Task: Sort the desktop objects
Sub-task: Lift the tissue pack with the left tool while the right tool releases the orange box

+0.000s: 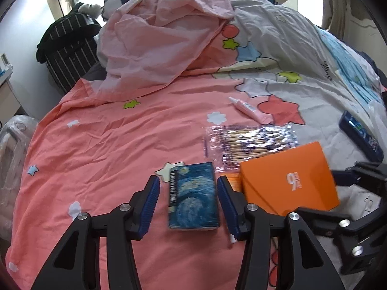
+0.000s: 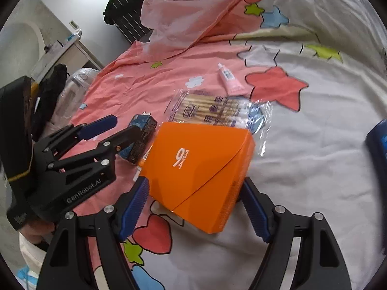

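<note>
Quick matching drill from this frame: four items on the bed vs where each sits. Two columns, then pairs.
1. orange box
2. blue starry box
3. pink tube
4. swab packet

A. lying apart, past the clear packet, by the red star
B. between the right gripper's fingers
C. partly under the orange box's far edge
D. between the left gripper's open fingers, untouched

Pairs: 1-B, 2-D, 3-A, 4-C
</note>
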{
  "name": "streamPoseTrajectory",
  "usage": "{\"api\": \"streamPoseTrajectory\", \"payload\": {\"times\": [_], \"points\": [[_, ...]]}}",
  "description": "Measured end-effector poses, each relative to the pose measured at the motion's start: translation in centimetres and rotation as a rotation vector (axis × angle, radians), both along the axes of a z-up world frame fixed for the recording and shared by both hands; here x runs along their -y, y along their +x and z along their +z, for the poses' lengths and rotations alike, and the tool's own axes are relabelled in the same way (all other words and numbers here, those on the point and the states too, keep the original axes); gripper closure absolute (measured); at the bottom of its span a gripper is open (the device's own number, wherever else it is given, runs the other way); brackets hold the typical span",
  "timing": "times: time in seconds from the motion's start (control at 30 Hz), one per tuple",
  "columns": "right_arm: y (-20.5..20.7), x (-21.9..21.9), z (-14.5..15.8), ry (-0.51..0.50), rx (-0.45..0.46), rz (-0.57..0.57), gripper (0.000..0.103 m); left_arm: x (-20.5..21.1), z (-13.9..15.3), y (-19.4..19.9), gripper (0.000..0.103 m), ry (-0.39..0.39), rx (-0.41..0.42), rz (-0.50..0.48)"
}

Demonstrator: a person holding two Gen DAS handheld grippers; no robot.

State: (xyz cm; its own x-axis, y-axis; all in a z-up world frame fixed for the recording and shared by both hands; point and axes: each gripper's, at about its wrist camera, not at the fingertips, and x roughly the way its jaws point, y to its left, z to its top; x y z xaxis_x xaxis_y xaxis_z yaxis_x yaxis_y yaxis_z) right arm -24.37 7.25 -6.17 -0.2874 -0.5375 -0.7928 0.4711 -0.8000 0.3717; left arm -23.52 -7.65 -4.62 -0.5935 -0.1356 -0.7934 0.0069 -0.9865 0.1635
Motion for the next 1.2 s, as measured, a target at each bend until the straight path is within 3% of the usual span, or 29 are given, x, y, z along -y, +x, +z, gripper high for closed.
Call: {"api": "streamPoseTrajectory", "payload": {"times": [0.13,0.2,0.43,0.53,0.57,0.63,0.67,0.77,0.93,1.13,1.2], "points": [[-0.2,0.2,0.6,0.061,-0.022,-0.005,0.03,0.2,-0.5,-0.3,0.04,-0.01,0.01,0.006],[-0.3,0.4,0.9,0.091,-0.04,-0.012,0.03,0.1,-0.8,-0.3,0.026,-0.022,0.012,0.0],[-1.1,1.2,0.9,0.173,-0.042,0.001,0.03,0.8,-2.3,-1.3,0.026,-0.037,0.037,0.032],[-1.3,1.0,1.9,0.164,-0.092,-0.025,0.03,1.6,-2.7,-1.6,0.026,-0.028,0.035,0.063],[-1.6,0.9,2.2,0.148,-0.094,-0.035,0.03,1.7,-2.7,-1.6,0.027,-0.026,0.032,0.067],[-2.2,1.2,2.5,0.138,-0.096,-0.038,0.03,1.7,-2.7,-1.6,0.041,-0.029,0.033,0.06],[-2.5,1.5,2.5,0.148,-0.103,-0.035,0.03,1.7,-2.7,-1.6,0.053,-0.032,0.038,0.054],[-3.0,2.6,2.3,0.175,-0.111,-0.021,0.03,1.7,-2.6,-1.5,0.054,-0.036,0.043,0.035],[-1.6,4.4,3.2,0.064,-0.064,0.038,0.03,2.2,-1.9,-0.9,0.054,-0.038,0.046,0.022],[0.7,8.6,3.8,0.064,-0.069,0.125,0.032,4.8,-1.9,1.3,0.054,-0.051,0.047,0.064],[0.9,9.4,3.0,0.043,-0.017,0.125,0.032,5.5,-2.1,2.0,0.054,-0.052,0.055,0.07]]}}
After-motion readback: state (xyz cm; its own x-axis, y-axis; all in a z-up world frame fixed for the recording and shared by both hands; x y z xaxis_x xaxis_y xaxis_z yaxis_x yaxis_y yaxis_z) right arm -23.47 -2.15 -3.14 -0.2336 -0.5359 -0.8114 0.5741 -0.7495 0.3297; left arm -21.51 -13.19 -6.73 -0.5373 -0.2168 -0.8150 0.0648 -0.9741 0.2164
